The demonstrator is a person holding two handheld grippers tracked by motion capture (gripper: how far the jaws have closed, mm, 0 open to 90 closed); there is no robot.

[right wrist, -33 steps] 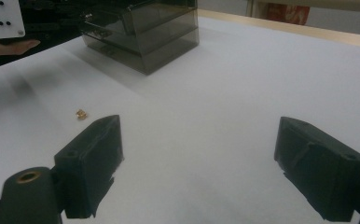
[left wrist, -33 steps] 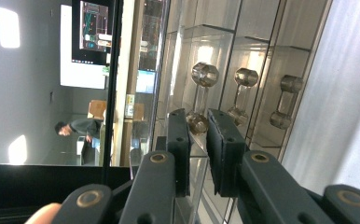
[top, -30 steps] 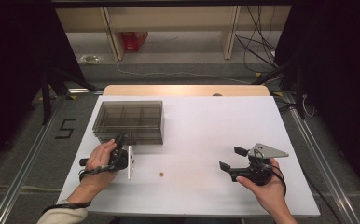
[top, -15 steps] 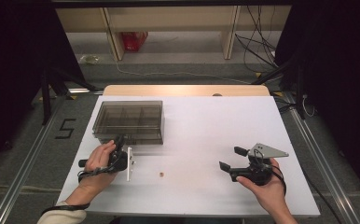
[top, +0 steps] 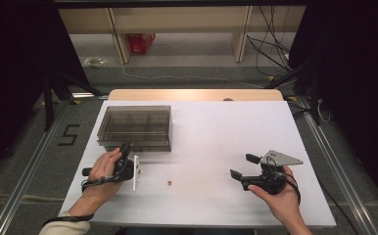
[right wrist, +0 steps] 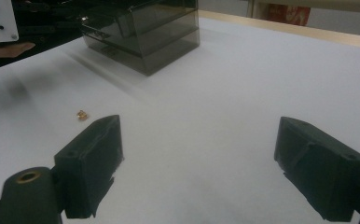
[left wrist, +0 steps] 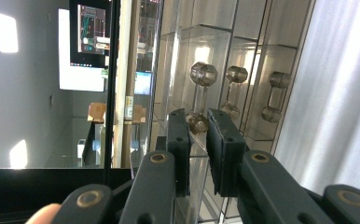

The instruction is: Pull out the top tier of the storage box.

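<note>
A smoky clear drawer box (top: 134, 127) stands at the table's left rear. My left gripper (top: 126, 150) reaches its front face. In the left gripper view the jaws (left wrist: 197, 117) pinch a clear drawer knob (left wrist: 197, 124) between their pads; two more knobs (left wrist: 236, 74) stand beside it. A small brass piece (top: 168, 183) lies loose on the white table, in front of the box. My right gripper (top: 243, 166) hovers at the right front with jaws wide apart and nothing between them. The right gripper view (right wrist: 199, 135) looks toward the brass piece (right wrist: 81, 114) and the box (right wrist: 143, 32).
The white table top (top: 226, 132) has a wooden strip along its far edge. Beyond it are floor, shelf legs, cables and a red object (top: 140, 41). Metal rails run along both sides of the table.
</note>
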